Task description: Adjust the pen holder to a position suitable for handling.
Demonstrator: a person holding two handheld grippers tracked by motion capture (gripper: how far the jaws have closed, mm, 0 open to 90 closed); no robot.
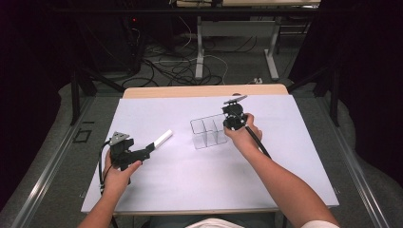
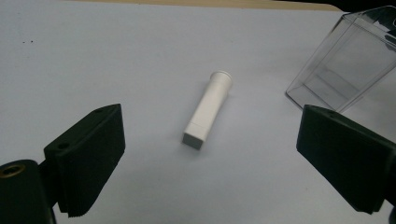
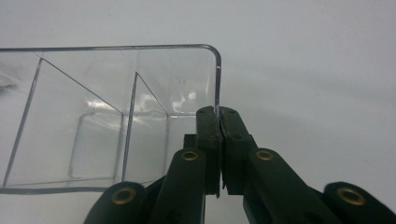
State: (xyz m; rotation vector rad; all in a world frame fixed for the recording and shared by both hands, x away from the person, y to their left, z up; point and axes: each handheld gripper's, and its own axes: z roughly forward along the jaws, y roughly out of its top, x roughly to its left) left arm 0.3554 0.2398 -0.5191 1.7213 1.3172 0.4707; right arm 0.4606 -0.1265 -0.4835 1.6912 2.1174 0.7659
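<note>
At frame centre, right gripper (image 1: 228, 121) pinches clear organizer (image 1: 207, 134) wall; lower left, left gripper (image 1: 153, 147) gapes before white tube (image 1: 163, 138).

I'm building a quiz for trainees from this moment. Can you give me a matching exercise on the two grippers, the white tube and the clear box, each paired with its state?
Things:
1. left gripper
2. right gripper
3. white plastic tube with a flanged round end
4. clear plastic box with dividers

States:
A. stands on the white table cover, its wall pinched
B. jaws wide apart, holding nothing
C. lies flat on the white table cover, untouched
D. jaws closed on a transparent wall

Pairs: 1-B, 2-D, 3-C, 4-A
</note>
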